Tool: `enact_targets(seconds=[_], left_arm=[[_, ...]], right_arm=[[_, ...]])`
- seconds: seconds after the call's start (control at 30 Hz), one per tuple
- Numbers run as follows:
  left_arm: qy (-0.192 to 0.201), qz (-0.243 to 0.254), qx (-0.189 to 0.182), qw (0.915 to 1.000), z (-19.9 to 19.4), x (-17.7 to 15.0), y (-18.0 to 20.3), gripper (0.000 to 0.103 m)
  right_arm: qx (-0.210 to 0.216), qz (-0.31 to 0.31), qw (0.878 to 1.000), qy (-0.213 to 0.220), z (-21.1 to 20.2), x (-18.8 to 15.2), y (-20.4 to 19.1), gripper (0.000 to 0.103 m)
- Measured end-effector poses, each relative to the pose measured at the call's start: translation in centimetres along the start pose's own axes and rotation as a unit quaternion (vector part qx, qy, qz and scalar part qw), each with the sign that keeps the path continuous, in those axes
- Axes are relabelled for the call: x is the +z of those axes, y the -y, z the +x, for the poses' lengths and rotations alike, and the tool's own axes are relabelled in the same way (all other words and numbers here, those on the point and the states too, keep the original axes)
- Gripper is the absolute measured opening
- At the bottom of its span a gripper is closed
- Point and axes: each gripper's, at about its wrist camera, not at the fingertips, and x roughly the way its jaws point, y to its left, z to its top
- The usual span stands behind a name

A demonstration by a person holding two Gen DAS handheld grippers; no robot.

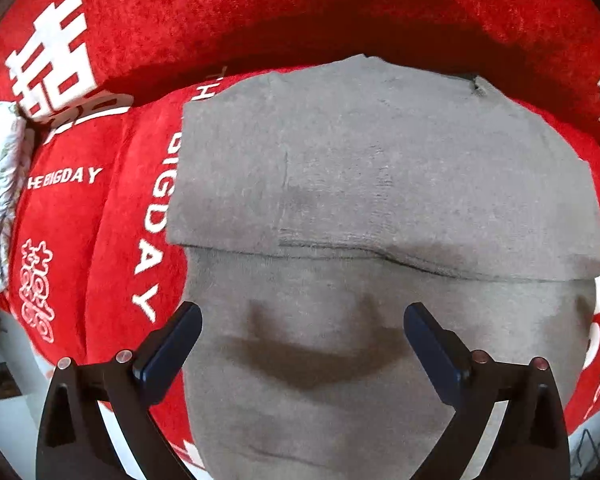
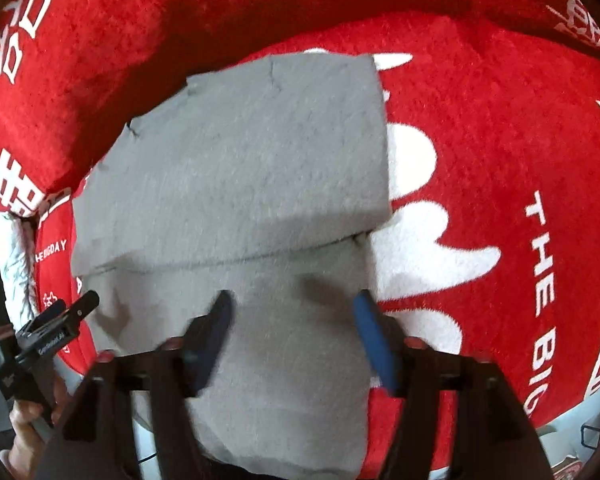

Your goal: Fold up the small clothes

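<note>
A grey knit garment (image 1: 372, 184) lies spread on a red cushion, its far part folded over the near part with the fold edge running across the middle. It also shows in the right wrist view (image 2: 236, 168). My left gripper (image 1: 302, 320) is open and empty, hovering over the garment's near part. My right gripper (image 2: 294, 308) is open and empty over the near right part of the garment. The left gripper also shows at the left edge of the right wrist view (image 2: 64, 316), held in a hand.
The red cushion (image 1: 100, 208) with white lettering covers a sofa seat, with a red backrest (image 1: 260, 12) behind. A white patterned cloth (image 1: 0, 184) lies at the far left. The seat's front edge drops to a pale floor (image 1: 8, 420).
</note>
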Motion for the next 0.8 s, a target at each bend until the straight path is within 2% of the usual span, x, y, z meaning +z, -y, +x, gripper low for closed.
enact_targets(seconds=[0.27, 0.6, 0.8], left_arm=[[-0.019, -0.002, 0.001, 0.9998, 0.8, -0.6, 0.5, 0.101], [-0.031, -0.010, -0.001, 0.9995, 1.3, -2.8, 1.0, 0.101], [-0.038, 0.006, -0.018, 0.9991, 1.0, -4.7, 1.3, 0.101]], right_arm=[[0.013, -0.012, 1.000, -0.004, -0.1, -1.4, 0.5, 0.084], [0.041, -0.021, 0.999, -0.017, 0.6, -3.0, 1.0, 0.086], [0.050, -0.009, 0.999, -0.017, 0.4, -4.3, 1.2, 0.086]])
